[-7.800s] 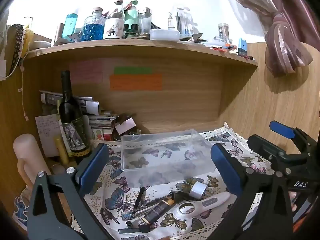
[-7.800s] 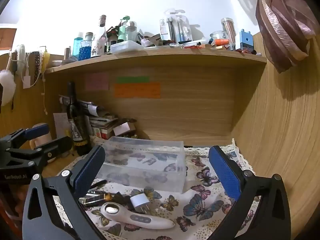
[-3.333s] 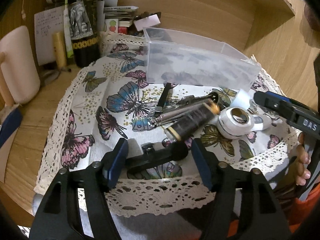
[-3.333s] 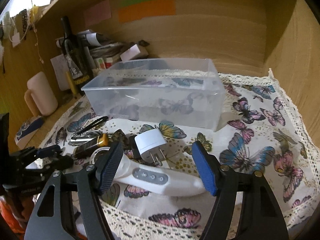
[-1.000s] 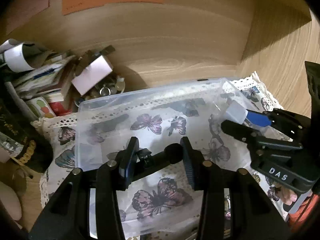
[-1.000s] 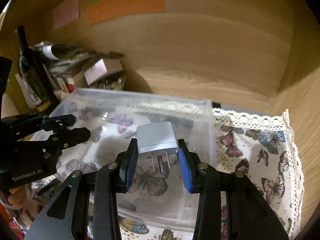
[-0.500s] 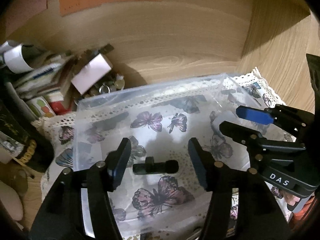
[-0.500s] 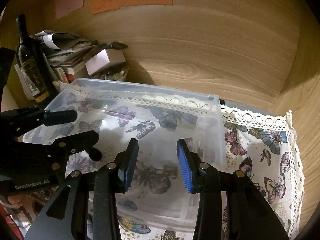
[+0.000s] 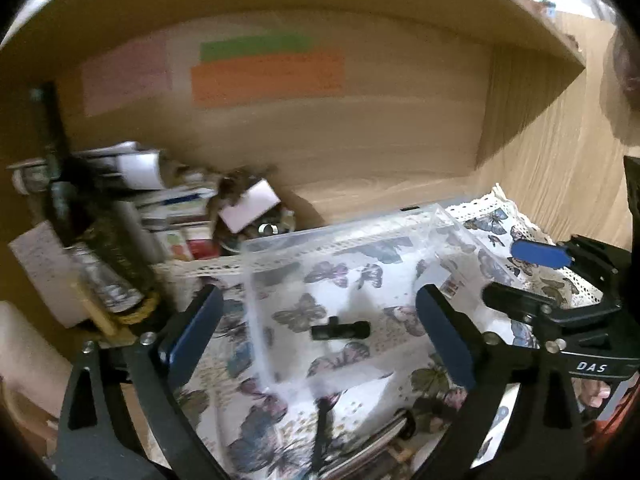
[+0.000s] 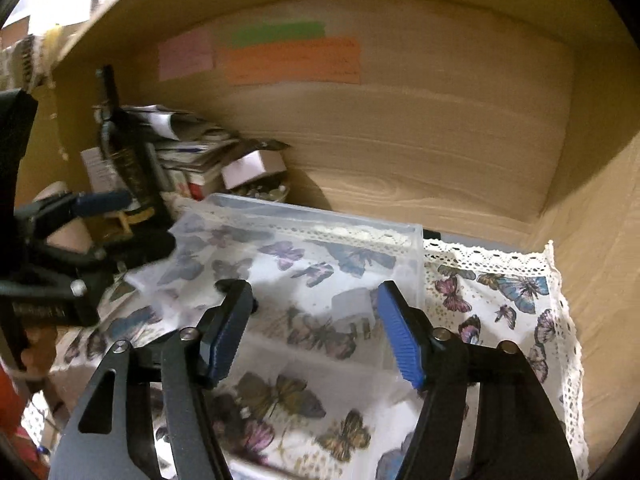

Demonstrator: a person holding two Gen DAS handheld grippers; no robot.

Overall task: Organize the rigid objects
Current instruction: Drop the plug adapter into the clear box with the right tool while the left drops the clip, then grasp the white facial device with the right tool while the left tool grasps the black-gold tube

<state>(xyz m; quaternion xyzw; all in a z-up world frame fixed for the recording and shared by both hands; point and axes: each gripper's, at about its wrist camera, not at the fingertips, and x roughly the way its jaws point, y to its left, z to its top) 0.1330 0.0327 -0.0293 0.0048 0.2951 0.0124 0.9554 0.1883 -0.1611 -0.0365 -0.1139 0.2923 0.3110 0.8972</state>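
Now both tools are released and hold nothing: the left tool [image 9: 320, 328] and right tool [image 10: 314, 328] hover with jaws spread over a clear bin [image 9: 404, 224]. Inside it lie a black clip [image 9: 340, 330] and a white plug [image 10: 354, 302], apparently sorted there. More items [image 9: 360, 444] wait on the butterfly cloth [image 10: 500, 292] covering the worktop, probably next.

Your bin [image 9: 440, 220] sits on the cloth [image 10: 520, 304], with the clip [image 9: 340, 330] and the plug [image 10: 352, 304] inside it. Left of the bin stands a bottle [image 9: 100, 240]; papers [image 9: 168, 200] lie behind it.
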